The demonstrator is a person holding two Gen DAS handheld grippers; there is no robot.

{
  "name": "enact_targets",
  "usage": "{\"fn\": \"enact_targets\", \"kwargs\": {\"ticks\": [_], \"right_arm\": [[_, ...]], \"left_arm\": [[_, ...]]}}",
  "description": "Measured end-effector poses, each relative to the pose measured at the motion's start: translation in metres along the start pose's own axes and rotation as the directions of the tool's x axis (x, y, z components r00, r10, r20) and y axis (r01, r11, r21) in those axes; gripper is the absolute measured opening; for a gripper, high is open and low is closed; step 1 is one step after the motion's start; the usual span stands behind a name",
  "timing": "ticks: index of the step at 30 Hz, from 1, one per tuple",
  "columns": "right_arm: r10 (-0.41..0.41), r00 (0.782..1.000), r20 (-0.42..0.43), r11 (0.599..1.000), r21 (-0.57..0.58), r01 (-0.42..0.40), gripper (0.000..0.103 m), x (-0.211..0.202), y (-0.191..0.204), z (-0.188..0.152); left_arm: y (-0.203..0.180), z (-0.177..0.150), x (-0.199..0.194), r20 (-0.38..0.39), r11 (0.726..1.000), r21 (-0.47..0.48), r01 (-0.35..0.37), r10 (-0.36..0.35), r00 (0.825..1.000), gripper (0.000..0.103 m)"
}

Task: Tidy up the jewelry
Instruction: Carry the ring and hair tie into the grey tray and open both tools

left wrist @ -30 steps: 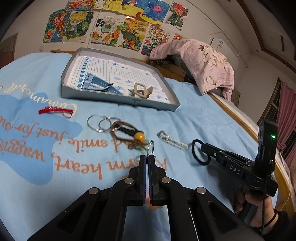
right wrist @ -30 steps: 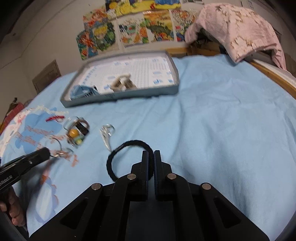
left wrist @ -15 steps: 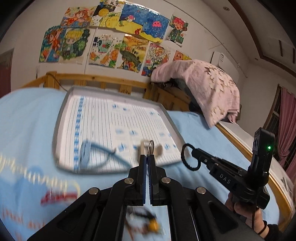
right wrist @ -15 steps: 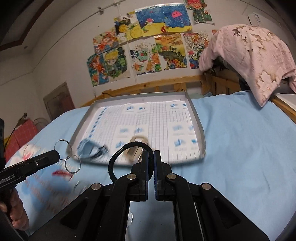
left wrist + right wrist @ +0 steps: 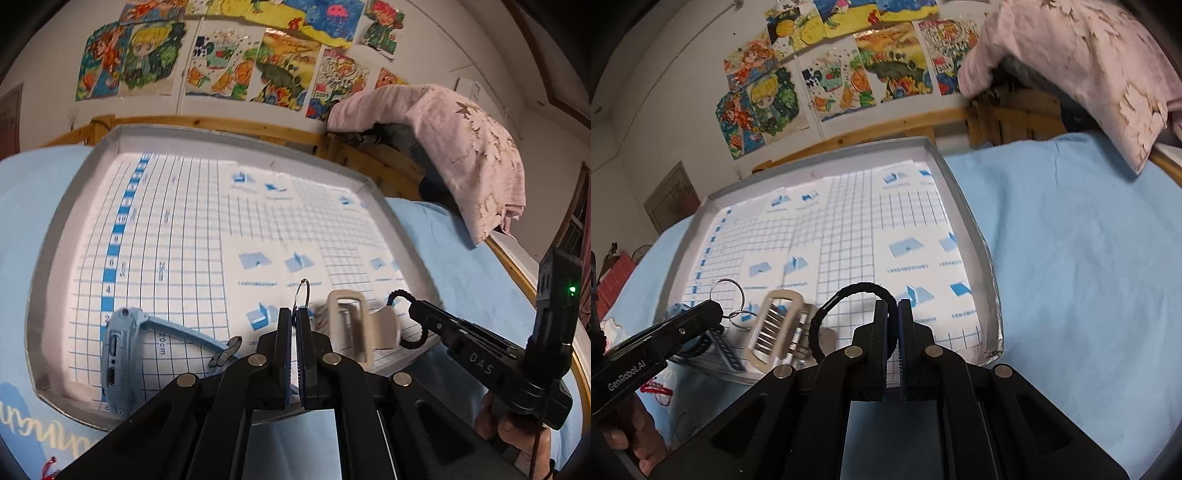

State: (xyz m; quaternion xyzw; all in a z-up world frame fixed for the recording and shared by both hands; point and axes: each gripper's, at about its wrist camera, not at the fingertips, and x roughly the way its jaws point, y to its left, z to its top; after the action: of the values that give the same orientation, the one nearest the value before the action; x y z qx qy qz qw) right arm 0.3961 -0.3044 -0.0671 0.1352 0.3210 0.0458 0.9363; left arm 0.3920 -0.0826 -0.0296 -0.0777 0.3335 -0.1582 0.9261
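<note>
Two linked silver rings (image 5: 728, 295) hang pinched in my left fingers (image 5: 283, 332), raised above the near edge of the grey tray (image 5: 975, 236), whose floor is a white sheet printed with a blue grid. A black hair tie (image 5: 849, 295) stands as an upright loop in my right fingers (image 5: 881, 325), also above the tray. In the tray's near part lie a pale blue watch (image 5: 118, 354), on its side with the strap trailing right, and a beige hair clip (image 5: 777, 328) beside it.
</note>
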Motion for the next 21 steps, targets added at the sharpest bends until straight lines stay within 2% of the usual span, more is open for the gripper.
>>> {"fn": "enact_targets", "kwargs": {"ticks": [5,7,9,12,14,16,17,18,19,21], "right_arm": [[-0.003,1.000,-0.018,1.000,-0.009,0.003,0.007,0.008,0.003,-0.003],[-0.004,1.000,-0.014,1.000,-0.011,0.003,0.010,0.006,0.004,-0.003],[-0.001,1.000,-0.005,1.000,-0.009,0.001,0.023,0.004,0.004,-0.003],[0.004,1.000,0.023,1.000,0.002,-0.004,0.025,-0.005,0.001,-0.001],[0.006,0.999,0.052,1.000,0.008,-0.006,0.029,-0.016,-0.002,0.000],[0.006,0.994,0.107,1.000,0.006,-0.006,0.041,-0.034,-0.003,0.001],[0.007,0.992,0.130,1.000,0.003,-0.007,0.047,-0.042,-0.002,0.001],[0.011,0.988,0.156,1.000,-0.001,-0.011,0.050,-0.053,-0.001,0.002],[0.017,0.984,0.180,1.000,-0.004,-0.017,0.051,-0.062,0.000,0.001],[0.028,0.975,0.220,1.000,-0.015,-0.026,0.061,-0.081,0.003,0.001]], "left_arm": [[0.007,-0.005,0.006,-0.017,0.999,-0.026,-0.026,0.026,1.000,0.003],[0.010,-0.004,0.007,-0.024,0.999,-0.034,-0.020,0.019,1.000,0.003],[0.011,-0.003,0.006,-0.024,0.999,-0.042,-0.016,0.015,1.000,0.003],[0.009,-0.003,0.002,-0.019,0.999,-0.041,-0.020,0.019,1.000,0.006],[0.008,-0.004,-0.006,-0.006,0.999,-0.039,-0.020,0.020,1.000,0.014],[0.005,-0.004,-0.016,0.022,0.999,-0.031,-0.024,0.025,0.999,0.028],[0.003,-0.005,-0.025,0.049,0.999,-0.027,-0.021,0.022,0.999,0.031],[0.003,-0.006,-0.032,0.066,0.999,-0.028,-0.017,0.019,0.998,0.042],[0.002,-0.006,-0.040,0.085,0.999,-0.031,-0.015,0.018,0.996,0.064],[-0.001,-0.008,-0.062,0.147,0.999,-0.044,-0.032,0.039,0.988,0.084]]}}
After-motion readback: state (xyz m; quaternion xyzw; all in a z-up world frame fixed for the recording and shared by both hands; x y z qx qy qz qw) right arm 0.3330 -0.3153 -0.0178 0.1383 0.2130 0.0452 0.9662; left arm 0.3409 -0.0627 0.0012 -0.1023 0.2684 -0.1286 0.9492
